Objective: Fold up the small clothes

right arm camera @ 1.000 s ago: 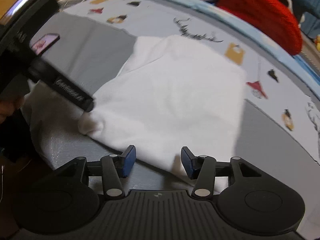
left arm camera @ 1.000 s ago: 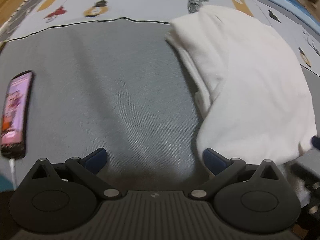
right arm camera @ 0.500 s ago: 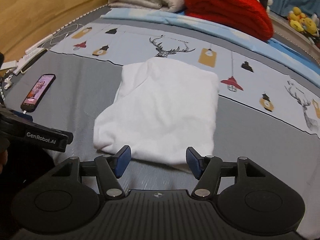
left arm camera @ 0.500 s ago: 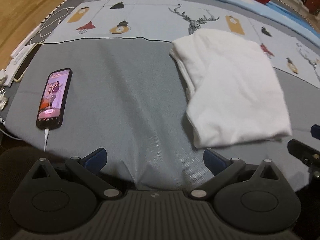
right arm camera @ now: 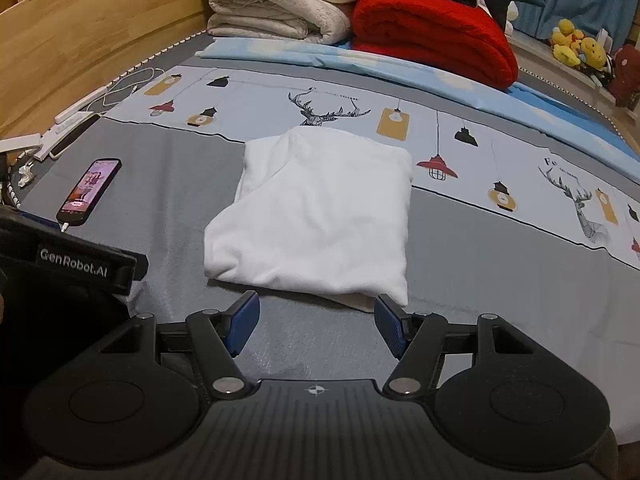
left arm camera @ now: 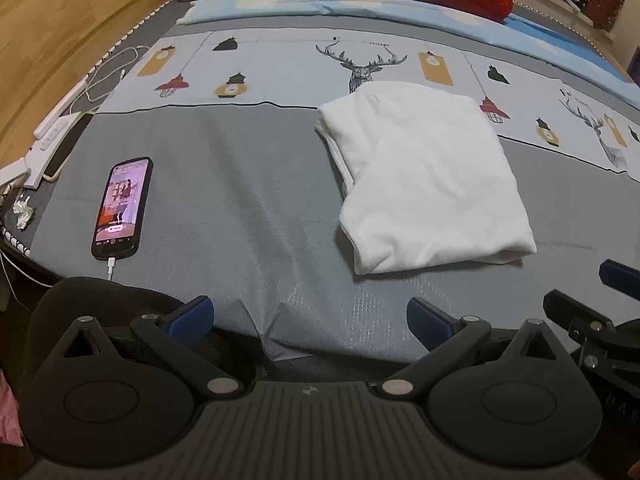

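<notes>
A white garment lies folded into a rough rectangle on the grey part of the bedsheet. Nothing touches it. My left gripper is open above the bed's near edge, to the left of the garment and well short of it, with only sheet between its blue pads. My right gripper is open too, just short of the garment's near edge, with nothing between its fingers. One fingertip of the right gripper shows at the right edge of the left wrist view.
A lit phone on a charging cable lies left of the garment. Cables and a power strip sit by the wooden bed frame. Folded cream blankets, a red blanket and plush toys line the far side.
Both grippers have drawn back and up from the garment, which now lies folded and free. The right gripper's jaws stand wider than a second ago.
</notes>
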Demonstrator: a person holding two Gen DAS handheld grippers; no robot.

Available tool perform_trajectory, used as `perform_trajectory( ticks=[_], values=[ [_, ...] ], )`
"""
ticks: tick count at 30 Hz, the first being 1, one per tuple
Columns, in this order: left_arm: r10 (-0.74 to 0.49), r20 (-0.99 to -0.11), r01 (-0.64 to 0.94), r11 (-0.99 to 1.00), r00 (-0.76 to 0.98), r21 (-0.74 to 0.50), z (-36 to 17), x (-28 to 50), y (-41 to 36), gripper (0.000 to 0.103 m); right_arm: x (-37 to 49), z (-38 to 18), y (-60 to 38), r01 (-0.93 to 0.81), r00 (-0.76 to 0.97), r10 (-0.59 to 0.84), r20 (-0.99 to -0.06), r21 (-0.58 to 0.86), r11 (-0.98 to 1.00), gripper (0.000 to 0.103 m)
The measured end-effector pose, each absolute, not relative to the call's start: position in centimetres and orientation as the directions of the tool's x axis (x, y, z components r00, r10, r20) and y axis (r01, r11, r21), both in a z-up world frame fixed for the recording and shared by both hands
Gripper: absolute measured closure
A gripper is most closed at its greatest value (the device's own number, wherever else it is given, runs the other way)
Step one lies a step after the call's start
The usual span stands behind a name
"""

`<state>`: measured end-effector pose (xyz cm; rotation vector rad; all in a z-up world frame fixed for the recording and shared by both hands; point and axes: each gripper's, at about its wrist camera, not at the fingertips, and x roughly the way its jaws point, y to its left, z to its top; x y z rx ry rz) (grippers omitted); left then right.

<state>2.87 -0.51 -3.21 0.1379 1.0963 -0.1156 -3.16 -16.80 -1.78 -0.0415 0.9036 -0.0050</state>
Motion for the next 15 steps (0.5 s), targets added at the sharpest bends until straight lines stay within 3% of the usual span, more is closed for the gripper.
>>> perform_trajectory(
  ticks=[15],
  values=[
    [-0.026, -0.886, 0.133, 0.99, 0.464, 0.04, -3.4, 3.1, -0.5, 0.0, -2.9, -2.1, -18.0, -0.005, 0.613, -0.006, -0.79, -0.011, 1.0, 0.038]
  ],
)
